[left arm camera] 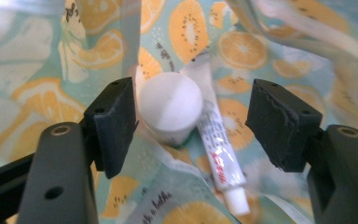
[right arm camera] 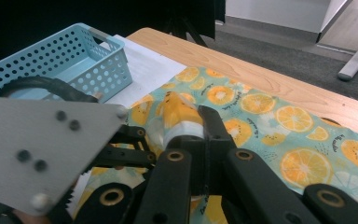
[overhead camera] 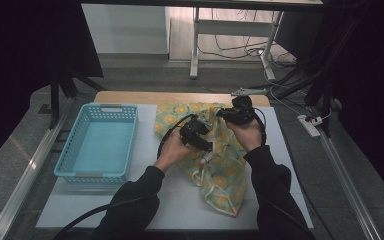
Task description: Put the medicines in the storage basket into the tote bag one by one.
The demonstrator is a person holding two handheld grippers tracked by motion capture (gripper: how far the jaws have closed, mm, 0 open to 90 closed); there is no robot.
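— Looking at the fruit-print cloth bag (overhead camera: pixel 220 165), where does it lie?
— Rumpled mid-desk, toward the right edge, beside a perforated blue basket (overhead camera: pixel 100 142).
— And the left claw (left arm camera: pixel 191 116)?
— Spread wide around a white round cap (left arm camera: pixel 170 105) and a small glossy tube (left arm camera: pixel 216 154) on the cloth.
— The right claw (right arm camera: pixel 205 135)?
— Clenched on a pinch of the bag's fabric; the left gripper's grey plate (right arm camera: pixel 42 149) hides what's beyond.

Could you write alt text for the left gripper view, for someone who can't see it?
Two open black jaws of the left gripper frame a round white cap and a small white tube, both lying on orange-slice patterned fabric.
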